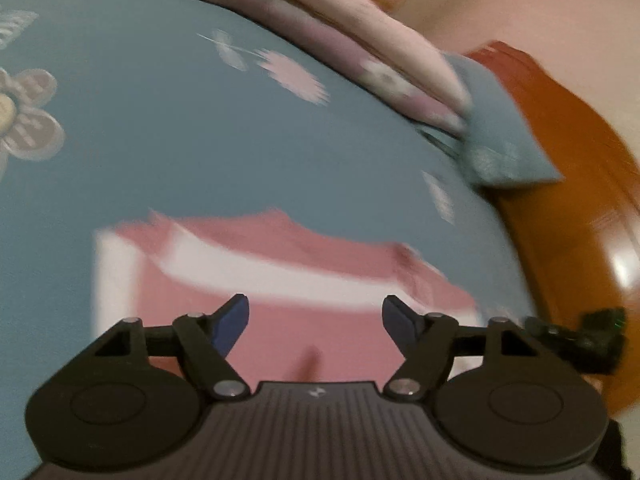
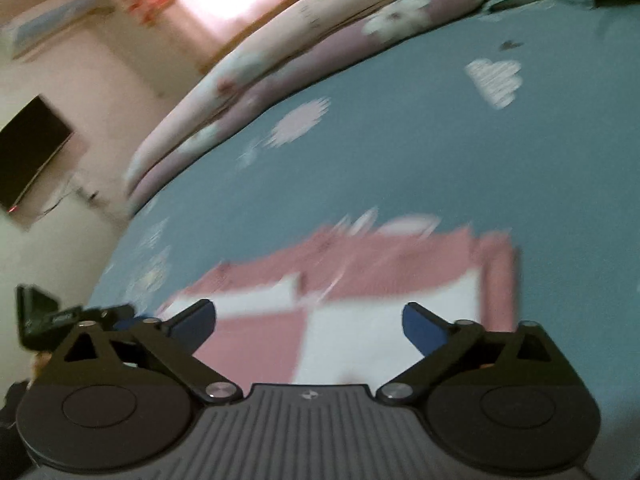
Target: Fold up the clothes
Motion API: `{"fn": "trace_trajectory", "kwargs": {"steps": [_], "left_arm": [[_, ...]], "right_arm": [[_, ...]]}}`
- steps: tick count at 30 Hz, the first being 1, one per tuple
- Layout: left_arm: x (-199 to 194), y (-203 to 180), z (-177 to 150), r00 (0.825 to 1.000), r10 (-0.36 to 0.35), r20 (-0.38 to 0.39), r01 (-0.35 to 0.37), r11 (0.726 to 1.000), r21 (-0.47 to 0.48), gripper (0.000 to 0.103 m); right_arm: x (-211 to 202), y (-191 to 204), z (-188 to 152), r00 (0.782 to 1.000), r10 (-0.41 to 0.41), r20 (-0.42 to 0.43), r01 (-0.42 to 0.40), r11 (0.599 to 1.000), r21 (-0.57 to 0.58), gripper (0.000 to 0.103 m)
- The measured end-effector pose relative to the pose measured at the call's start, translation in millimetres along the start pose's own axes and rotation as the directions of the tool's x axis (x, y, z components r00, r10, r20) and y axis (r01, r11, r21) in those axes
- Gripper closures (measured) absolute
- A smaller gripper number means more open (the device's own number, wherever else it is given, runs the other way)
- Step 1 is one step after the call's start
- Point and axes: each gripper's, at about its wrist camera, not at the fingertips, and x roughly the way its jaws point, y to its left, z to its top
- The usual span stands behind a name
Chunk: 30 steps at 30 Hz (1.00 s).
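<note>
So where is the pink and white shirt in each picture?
Left wrist view: the pink and white shirt lies low in the middle, just beyond the open jaws.
Right wrist view: the shirt lies low, middle to right.
Shared landmark: the blue flowered bedsheet under it.

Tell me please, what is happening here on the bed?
A person is folding clothes with a handheld claw in each hand. A pink and white garment lies on the blue flowered bedsheet. The left claw and the right claw both stand open above the garment, with nothing between their fingers. The pictures are blurred, so how far the folding has gone I cannot tell. A rolled pink quilt lies along the far edge of the bed.
</note>
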Motion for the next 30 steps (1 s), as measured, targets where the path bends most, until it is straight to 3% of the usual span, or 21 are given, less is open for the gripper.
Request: {"fn": "trace_trajectory", "kwargs": {"steps": [3, 5, 7, 9, 11, 13, 14, 19, 22, 25, 26, 30], "left_arm": [[0.2, -18.1, -33.7, 0.996, -0.056, -0.064, 0.060, 0.997, 0.057, 0.029], [0.2, -14.6, -51.9, 0.997, -0.030, -0.074, 0.036, 0.997, 0.072, 0.029], [-3.0, 3.5, -62.6, 0.997, 0.007, -0.080, -0.004, 0.999, 0.038, 0.029], [-6.6, 31.2, -70.3, 0.995, 0.041, -0.090, -0.044, 0.999, -0.027, 0.030], [-17.2, 41.7, -74.1, 0.996, 0.020, -0.084, -0.026, 0.998, -0.065, 0.032], [-25.4, 39.1, -74.1, 0.996, 0.022, -0.083, -0.029, 0.997, -0.076, 0.033], [-28.4, 31.5, -72.4, 0.996, 0.033, -0.084, -0.039, 0.997, -0.068, 0.032], [-27.8, -27.6, -80.2, 0.987, -0.139, -0.078, 0.139, 0.990, -0.007, 0.028], [-11.4, -42.2, -96.4, 0.977, -0.200, -0.074, 0.198, 0.980, -0.034, 0.028], [7.4, -31.0, -111.0, 0.966, -0.253, -0.046, 0.244, 0.959, -0.143, 0.028], [13.0, -24.1, -115.5, 0.963, -0.266, -0.034, 0.255, 0.949, -0.187, 0.028], [16.2, 3.7, -131.8, 0.983, -0.181, -0.041, 0.166, 0.957, -0.239, 0.031]], "right_arm": [[-2.9, 10.4, -30.2, 0.998, 0.038, -0.041, -0.038, 0.999, -0.018, 0.000], [-3.5, 2.6, -45.2, 0.998, 0.021, -0.056, -0.022, 1.000, -0.009, 0.000], [-3.9, -17.3, -55.3, 0.998, -0.023, -0.065, 0.024, 0.999, 0.022, 0.001], [-12.6, -39.9, -59.0, 0.999, 0.034, -0.034, -0.030, 0.994, 0.109, 0.006], [-22.4, -55.6, -61.0, 0.998, 0.068, 0.000, -0.067, 0.978, 0.197, 0.006], [-33.3, -43.6, -60.3, 0.999, 0.029, 0.022, -0.033, 0.980, 0.195, 0.005], [-32.6, -31.6, -61.5, 0.998, 0.056, 0.017, -0.058, 0.983, 0.175, 0.005], [-11.5, 30.4, -77.1, 0.974, 0.217, -0.064, -0.211, 0.973, 0.091, 0.005], [16.8, 55.4, -95.7, 0.964, 0.234, -0.128, -0.229, 0.972, 0.049, 0.005], [36.9, 54.3, -112.9, 0.957, 0.253, -0.138, -0.242, 0.966, 0.093, 0.004], [40.3, 50.7, -117.0, 0.965, 0.229, -0.130, -0.216, 0.970, 0.108, 0.004], [26.3, 26.2, -128.9, 0.981, 0.181, -0.073, -0.171, 0.977, 0.129, 0.011]]}}
